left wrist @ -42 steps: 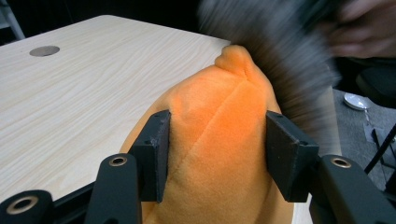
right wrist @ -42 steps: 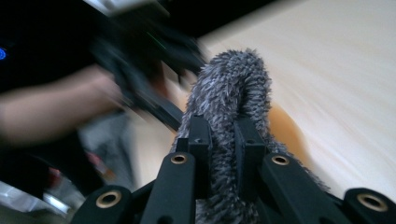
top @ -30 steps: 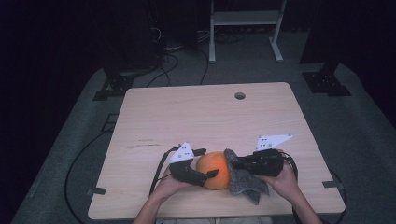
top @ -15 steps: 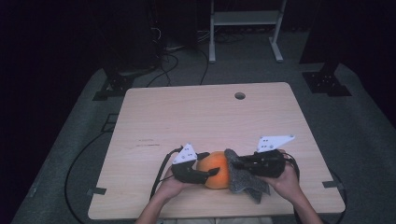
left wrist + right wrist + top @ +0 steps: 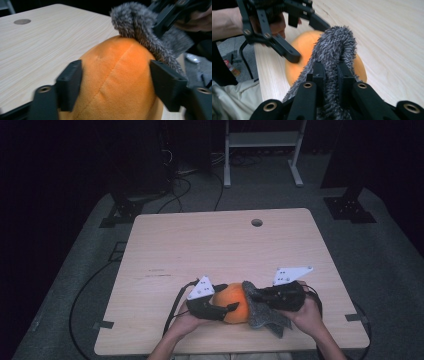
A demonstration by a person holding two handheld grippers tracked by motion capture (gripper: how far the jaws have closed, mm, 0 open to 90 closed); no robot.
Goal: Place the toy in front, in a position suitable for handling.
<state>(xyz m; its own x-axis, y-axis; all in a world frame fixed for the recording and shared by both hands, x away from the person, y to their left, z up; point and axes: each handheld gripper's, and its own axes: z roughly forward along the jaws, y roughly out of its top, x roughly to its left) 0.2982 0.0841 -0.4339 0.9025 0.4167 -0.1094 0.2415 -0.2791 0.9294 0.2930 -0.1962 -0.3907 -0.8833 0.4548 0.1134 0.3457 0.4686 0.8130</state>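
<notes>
An orange plush ball [image 5: 239, 306] lies near the table's front edge, with a grey furry cloth [image 5: 265, 317] draped over its right side. My left gripper [image 5: 230, 296] comes in from the left. Its jaws flank the orange plush [image 5: 117, 75] and touch both of its sides; they have just been opening a little, with the plush still between them. My right gripper [image 5: 252, 296] comes in from the right and is shut on a fold of the grey fur [image 5: 337, 42]. The orange plush [image 5: 304, 45] shows behind that fold.
The light wooden table [image 5: 220, 245] stretches bare beyond the hands, with a round cable hole [image 5: 257, 222] near its far edge. Cables trail from both grippers off the front edge. A white metal stand [image 5: 262, 150] is on the dark floor behind.
Both hands stay at the front edge. The left gripper has shifted slightly on the orange plush. The grey fur remains pinched in the right gripper.
</notes>
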